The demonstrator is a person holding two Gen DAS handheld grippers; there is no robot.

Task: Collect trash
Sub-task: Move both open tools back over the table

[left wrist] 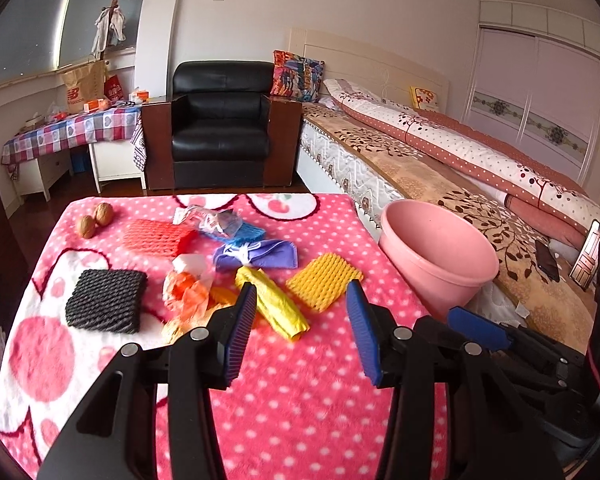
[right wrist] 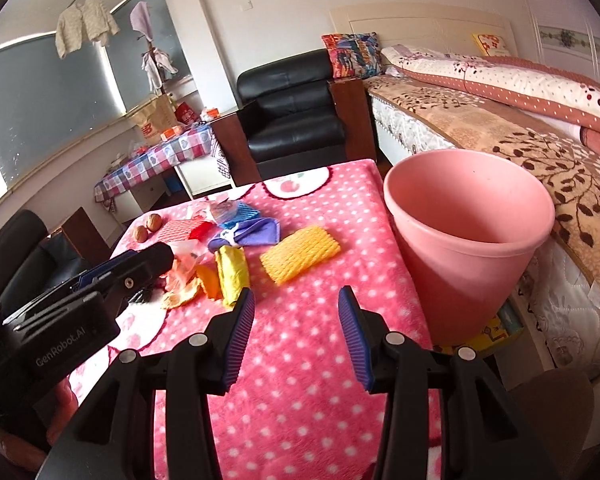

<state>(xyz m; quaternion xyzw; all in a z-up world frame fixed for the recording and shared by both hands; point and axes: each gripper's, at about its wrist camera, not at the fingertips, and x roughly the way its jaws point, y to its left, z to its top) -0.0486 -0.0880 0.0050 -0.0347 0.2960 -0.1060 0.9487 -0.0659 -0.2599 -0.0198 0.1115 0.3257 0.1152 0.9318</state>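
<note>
left gripper jaws apart, empty, tilted down over yellow wrapper.

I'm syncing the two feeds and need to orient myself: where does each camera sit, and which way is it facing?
Left wrist: on the left gripper, angled down over the pink blanket toward the armchair; the right gripper shows at its right edge.
Right wrist: on the right gripper, same heading; the left gripper shows at left.
Both show the yellow foam net and pink bin.
</note>
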